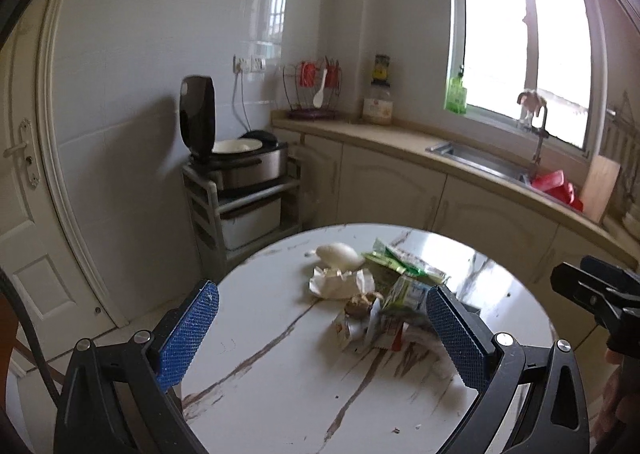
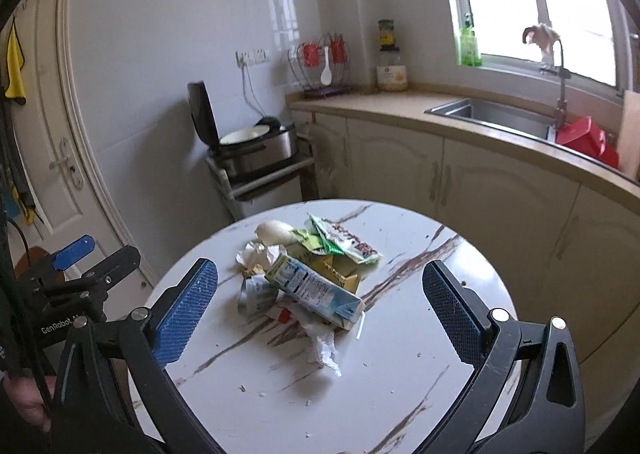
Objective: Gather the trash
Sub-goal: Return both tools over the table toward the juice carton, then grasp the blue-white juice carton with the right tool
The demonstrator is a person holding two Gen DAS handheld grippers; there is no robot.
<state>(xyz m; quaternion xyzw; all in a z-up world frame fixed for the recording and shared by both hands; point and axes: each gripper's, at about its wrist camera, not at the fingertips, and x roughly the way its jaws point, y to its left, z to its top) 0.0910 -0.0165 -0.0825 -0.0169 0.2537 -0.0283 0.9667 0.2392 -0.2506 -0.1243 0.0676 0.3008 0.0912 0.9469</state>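
A pile of trash [image 1: 376, 294] lies on a round white marble table [image 1: 280, 394]; it also shows in the right wrist view [image 2: 308, 274]. In it are a milk carton [image 2: 316, 292], green snack wrappers [image 2: 344, 242], crumpled paper [image 1: 340, 282], a white egg-shaped thing [image 1: 340, 254] and a torn tissue [image 2: 324, 350]. My left gripper [image 1: 322, 330] is open and empty, held above the near side of the table, the pile just beyond its right finger. My right gripper [image 2: 320, 314] is open and empty, its fingers either side of the pile from above.
A rice cooker [image 1: 244, 162] with raised lid stands on a small rack at the back left. A counter [image 1: 400, 138] with sink [image 1: 480, 162], red container [image 1: 556, 184] and cutting board runs along the right. A door [image 1: 24, 214] is at the left.
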